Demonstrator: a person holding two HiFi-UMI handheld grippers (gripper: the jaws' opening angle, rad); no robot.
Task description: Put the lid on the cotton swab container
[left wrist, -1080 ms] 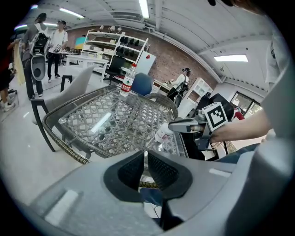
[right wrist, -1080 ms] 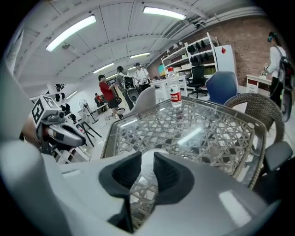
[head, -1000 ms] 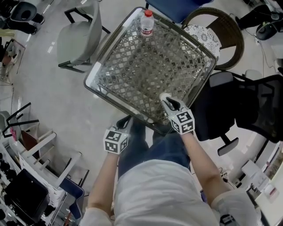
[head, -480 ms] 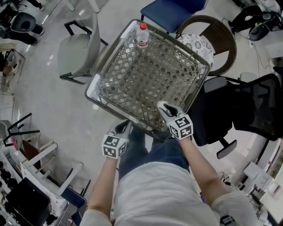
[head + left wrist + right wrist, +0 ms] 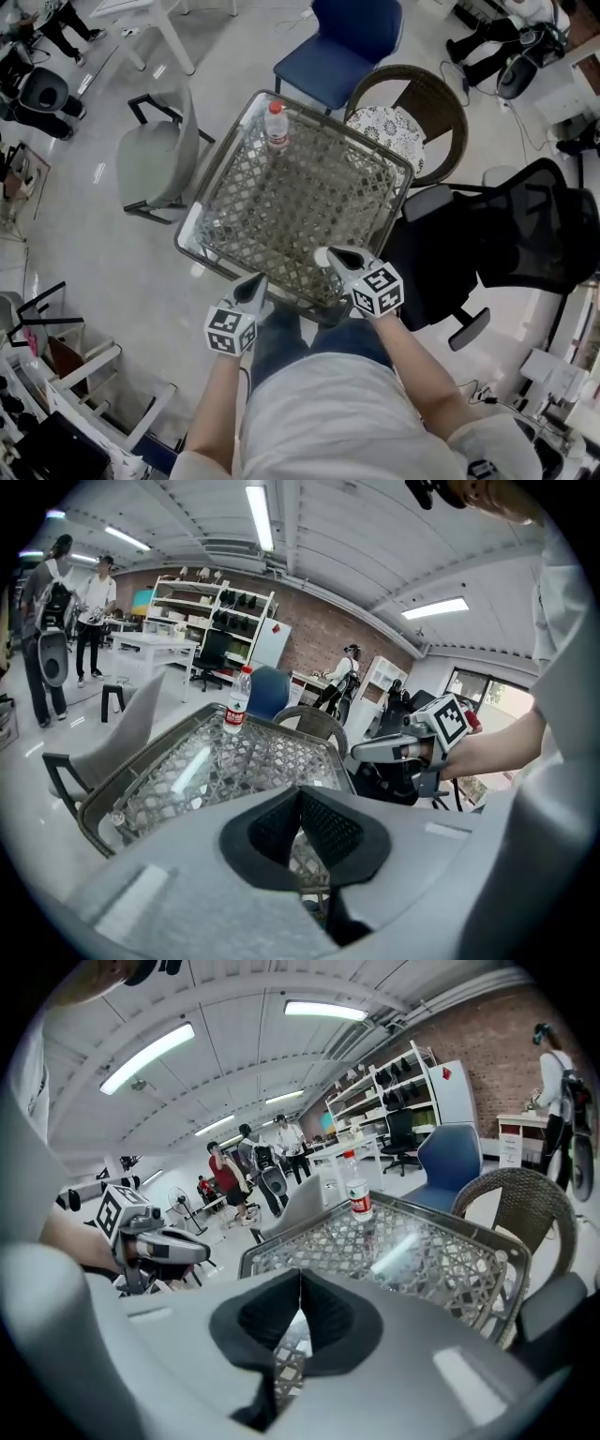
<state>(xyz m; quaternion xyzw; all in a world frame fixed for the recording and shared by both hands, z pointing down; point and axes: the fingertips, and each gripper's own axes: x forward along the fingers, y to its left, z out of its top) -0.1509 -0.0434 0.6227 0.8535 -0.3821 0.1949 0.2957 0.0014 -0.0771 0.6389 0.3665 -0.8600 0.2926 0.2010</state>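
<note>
**Left gripper** [image 5: 255, 282]: jaws together, dark pads [image 5: 328, 829] meeting at the tips, nothing between them. Marker cube [image 5: 232, 330] sits toward the body. The nose tilts down and points far. The tip is over the near rim of the table, at its left side. Contact with the rim cannot be told.

**Right gripper** [image 5: 330, 254]: jaws have just been closing and now stand pad against pad, with nothing between them. The nose tilts down and the tip is over the near right part of the tabletop, above the surface. The two grippers are side by side and apart, aimed the same way.

**Table** [image 5: 192, 246]: square, set cornerwise to the person, with a metal rim and a glass top over a woven lattice.

**Water bottle** [image 5: 276, 127]: upright with a red label, just inside the rim at the far left corner, well apart from both grippers.

**Cotton swab container and lid**: cannot be made out in any view.

**Around the table:**
- Grey chair [image 5: 155, 164] just beside the left edge.
- Blue chair [image 5: 347, 37] beyond the far corner.
- Wicker chair [image 5: 448, 98] with a patterned cushion [image 5: 389, 127] at the far right edge.
- Black mesh office chair [image 5: 525, 234] to the right, nearer the person.
- Pale, glossy floor [image 5: 84, 244].

**Person**: jeans [image 5: 281, 337] and a light shirt [image 5: 328, 412] show near, between the arms.

**Background in the gripper views**: brick wall [image 5: 319, 635], white shelving [image 5: 202, 602] and several people standing [image 5: 225, 1180], all far off.
</note>
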